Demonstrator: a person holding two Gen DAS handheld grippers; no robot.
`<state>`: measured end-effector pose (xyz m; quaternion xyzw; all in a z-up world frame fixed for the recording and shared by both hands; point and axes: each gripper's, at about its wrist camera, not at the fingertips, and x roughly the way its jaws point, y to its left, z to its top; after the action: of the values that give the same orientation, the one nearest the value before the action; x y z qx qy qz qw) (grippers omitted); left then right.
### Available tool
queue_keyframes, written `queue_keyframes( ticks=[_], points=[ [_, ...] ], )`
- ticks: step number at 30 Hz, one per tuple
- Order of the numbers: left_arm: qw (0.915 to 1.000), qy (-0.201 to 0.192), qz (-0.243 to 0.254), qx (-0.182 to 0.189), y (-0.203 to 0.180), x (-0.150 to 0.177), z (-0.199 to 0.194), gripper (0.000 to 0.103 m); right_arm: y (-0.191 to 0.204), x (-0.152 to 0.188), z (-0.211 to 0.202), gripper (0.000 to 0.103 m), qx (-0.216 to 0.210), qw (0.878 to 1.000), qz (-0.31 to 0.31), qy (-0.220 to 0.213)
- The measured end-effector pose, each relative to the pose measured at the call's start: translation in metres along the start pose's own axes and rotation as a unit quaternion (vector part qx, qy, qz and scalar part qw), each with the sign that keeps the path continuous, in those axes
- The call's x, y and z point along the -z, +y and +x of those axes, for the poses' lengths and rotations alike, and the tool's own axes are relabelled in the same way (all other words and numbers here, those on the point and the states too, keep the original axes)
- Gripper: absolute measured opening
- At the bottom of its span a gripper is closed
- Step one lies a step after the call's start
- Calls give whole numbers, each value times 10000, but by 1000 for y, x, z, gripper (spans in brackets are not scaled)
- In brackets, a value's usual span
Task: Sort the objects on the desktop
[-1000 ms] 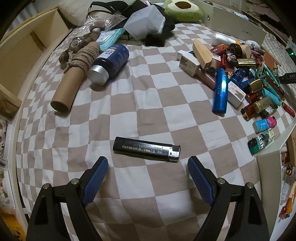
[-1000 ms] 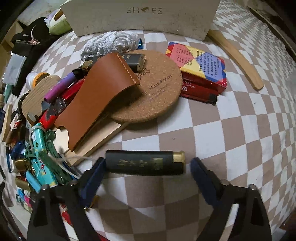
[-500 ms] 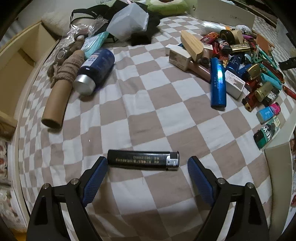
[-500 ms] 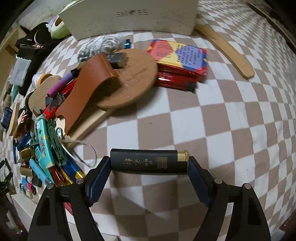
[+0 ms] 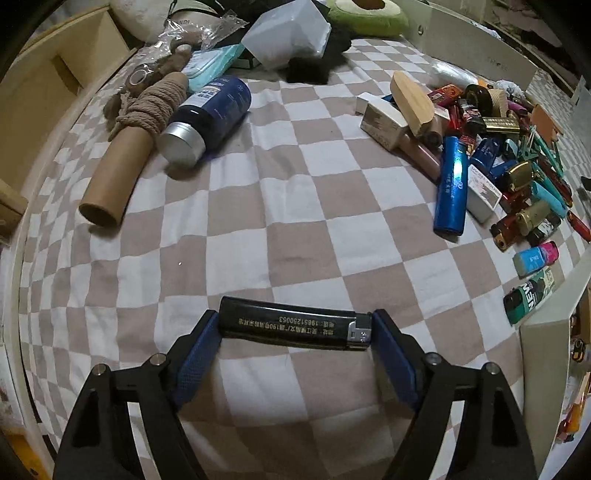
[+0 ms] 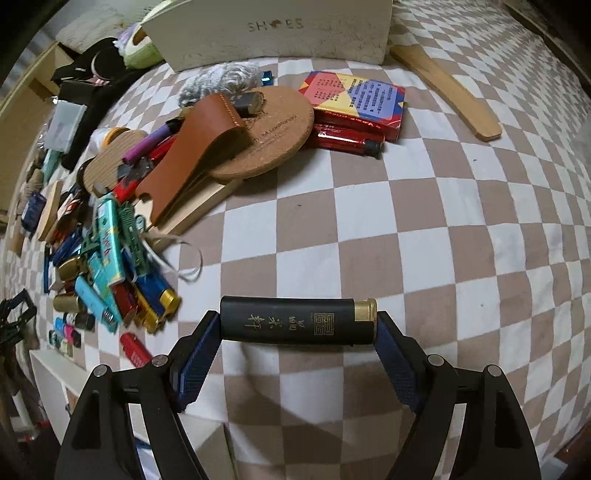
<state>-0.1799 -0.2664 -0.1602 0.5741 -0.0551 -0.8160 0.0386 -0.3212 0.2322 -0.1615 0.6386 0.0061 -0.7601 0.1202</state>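
The box reads "SHOES"; a green lighter reads "NEW".

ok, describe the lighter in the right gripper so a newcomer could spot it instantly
On the checked cloth, right of the cluttered pile, the right gripper clamps a black lighter end to end. Its gold cap and gold characters set it apart from the bright lighters in the pile.

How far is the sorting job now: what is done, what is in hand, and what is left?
Done: nothing visibly sorted.
In hand: the left gripper, jaws just closing, spans a black lighter; the right gripper clamps a gold-capped lighter.
Left: the mixed pile of lighters.
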Motion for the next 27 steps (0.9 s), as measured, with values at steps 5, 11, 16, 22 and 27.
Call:
queue_keyframes(
  ticks=[5,11,16,22,27],
  points=[
    [9991,-307,-280,-49,-5,-4,-24,82,1,6,-23,82,-126,9998,25,-180],
    [9928,-960,-582,407,-26,-13,-81,82,9,31,-77,82,-608,9967,-66,-535],
    [9881,-1273,-489,705,-61,-19,-118,82,40,42,-103,82,-1050,9912,-282,-752],
    [9869,-1234,-160,1027,-111,-14,-141,82,61,72,-111,82,-1456,9863,-553,-537],
    [9866,-1055,146,1235,-147,-2,-148,82,83,96,-88,82,-1418,9857,-905,-74]
  ],
)
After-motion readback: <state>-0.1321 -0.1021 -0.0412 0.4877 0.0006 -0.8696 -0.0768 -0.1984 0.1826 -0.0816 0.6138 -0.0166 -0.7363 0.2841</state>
